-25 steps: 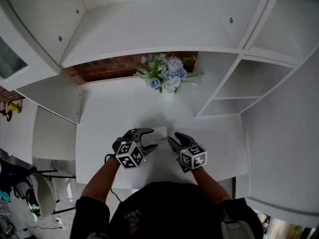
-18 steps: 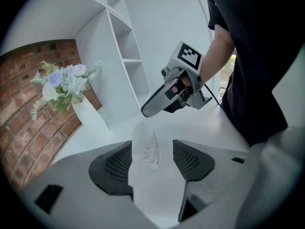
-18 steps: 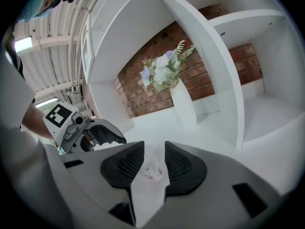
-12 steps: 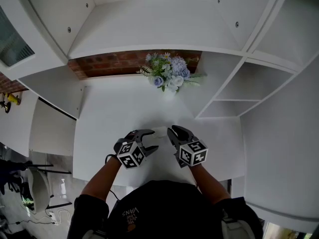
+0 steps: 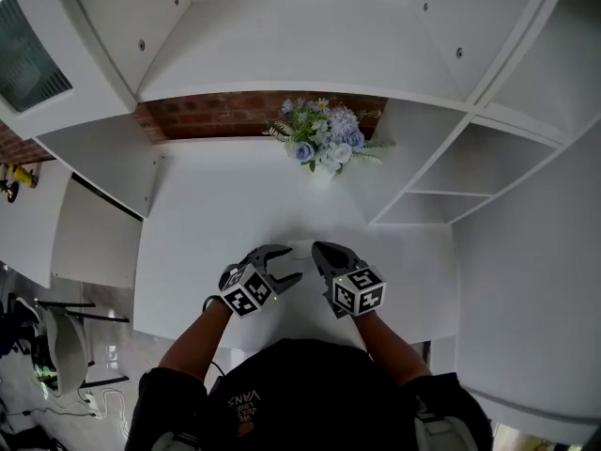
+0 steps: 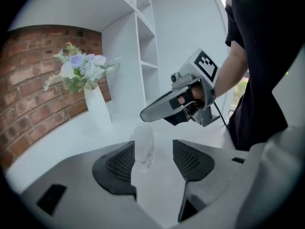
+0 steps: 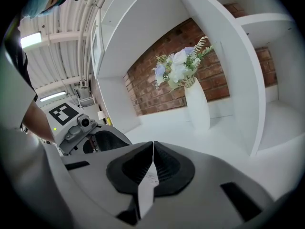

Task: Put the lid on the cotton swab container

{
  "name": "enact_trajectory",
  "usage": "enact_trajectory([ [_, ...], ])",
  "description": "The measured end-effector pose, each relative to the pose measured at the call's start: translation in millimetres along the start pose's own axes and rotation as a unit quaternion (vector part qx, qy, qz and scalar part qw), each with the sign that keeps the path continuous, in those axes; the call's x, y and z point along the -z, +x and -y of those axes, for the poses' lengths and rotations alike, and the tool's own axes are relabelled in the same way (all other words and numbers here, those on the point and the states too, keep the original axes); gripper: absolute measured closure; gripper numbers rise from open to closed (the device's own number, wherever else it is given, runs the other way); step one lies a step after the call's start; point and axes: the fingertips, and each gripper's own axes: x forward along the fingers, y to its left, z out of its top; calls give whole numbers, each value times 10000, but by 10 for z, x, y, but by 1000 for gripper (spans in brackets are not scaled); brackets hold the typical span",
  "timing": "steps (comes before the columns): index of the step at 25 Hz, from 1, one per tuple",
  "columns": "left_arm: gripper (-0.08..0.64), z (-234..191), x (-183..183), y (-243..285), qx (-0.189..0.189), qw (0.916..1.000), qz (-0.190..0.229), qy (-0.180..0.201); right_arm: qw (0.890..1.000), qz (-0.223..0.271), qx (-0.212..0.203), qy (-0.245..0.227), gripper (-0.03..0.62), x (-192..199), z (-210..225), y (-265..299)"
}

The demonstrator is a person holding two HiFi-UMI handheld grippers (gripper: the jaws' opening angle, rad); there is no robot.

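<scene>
A small translucent cotton swab container [image 5: 300,250] stands upright on the white table [image 5: 225,214]. In the left gripper view the container [image 6: 143,144] sits between my left gripper's [image 6: 153,151] open jaws, close to the left pad, with a wide gap to the right pad. In the head view the left gripper [image 5: 289,265] reaches in from the left. My right gripper [image 5: 317,249] hovers just above and right of the container. Its jaws have just closed, and its tips [image 6: 143,114] show nothing between them. In its own view the right gripper's [image 7: 152,149] pads meet.
A white vase of blue and white flowers [image 5: 324,148] stands at the back of the table against a brick wall [image 5: 216,116]. White shelving [image 5: 451,186] rises at the right and overhead. The table's front edge lies just behind my hands.
My right gripper has drawn slightly left, toward the container, and its jaws have gone from spread to shut. The left gripper has stayed in place and rolled a little.
</scene>
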Motion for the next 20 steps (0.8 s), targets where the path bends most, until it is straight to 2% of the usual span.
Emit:
enact_trajectory([
  [5, 323, -90, -88, -82, -165, 9969, 271, -716, 10000, -62, 43, 27, 591, 67, -1, 1],
  [11, 343, -163, -113, -102, -221, 9878, 559, -1436, 9998, -165, 72, 28, 592, 154, 0, 5],
  [20, 496, -340, -60, -141, -676, 9723, 755, -2106, 9998, -156, 88, -34, 594, 174, 1, 8],
])
